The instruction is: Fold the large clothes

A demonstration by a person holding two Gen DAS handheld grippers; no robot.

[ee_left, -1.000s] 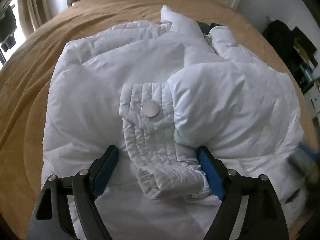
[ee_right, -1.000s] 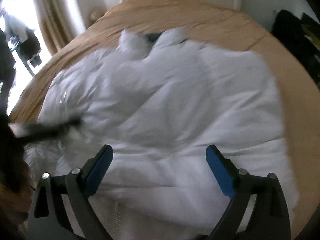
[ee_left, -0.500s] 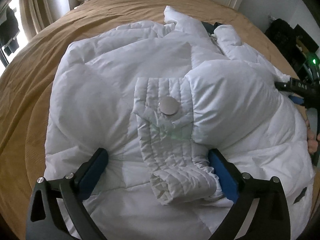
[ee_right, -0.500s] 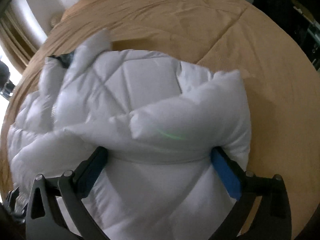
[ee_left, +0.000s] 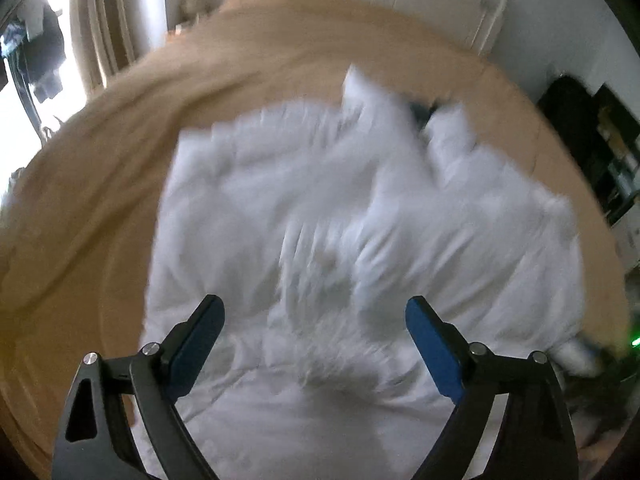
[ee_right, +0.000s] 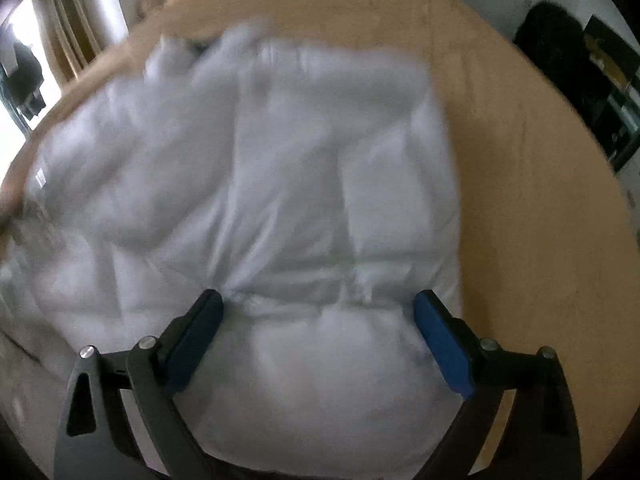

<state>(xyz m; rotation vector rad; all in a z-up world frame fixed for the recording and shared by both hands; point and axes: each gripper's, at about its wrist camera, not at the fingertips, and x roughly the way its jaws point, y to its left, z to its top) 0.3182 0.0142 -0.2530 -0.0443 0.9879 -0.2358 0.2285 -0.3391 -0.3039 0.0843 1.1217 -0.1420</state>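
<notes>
A white puffer jacket lies across the middle of a tan-covered bed, sleeves drawn inward, likely partway through folding. The left hand-held gripper hovers above it, jaws just narrowed slightly, wide apart, empty. The right hand-held gripper, likewise spread, straddles a puffy fold without clamping. No containers visible.

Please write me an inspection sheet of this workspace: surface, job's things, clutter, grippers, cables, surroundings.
Surface: tan bed cover, mostly bare around the garment.
Job's things: white puffer jacket lying on the bed, sleeves folded over its front; image blurred.
Clutter: nothing seen on the bed.
Grippers: left gripper open above the jacket; right gripper open, its jaws astride the jacket's puffy edge, not squeezing it.
Cables: nothing seen.
Surroundings: curtain and bright window; dark shelving.
</notes>
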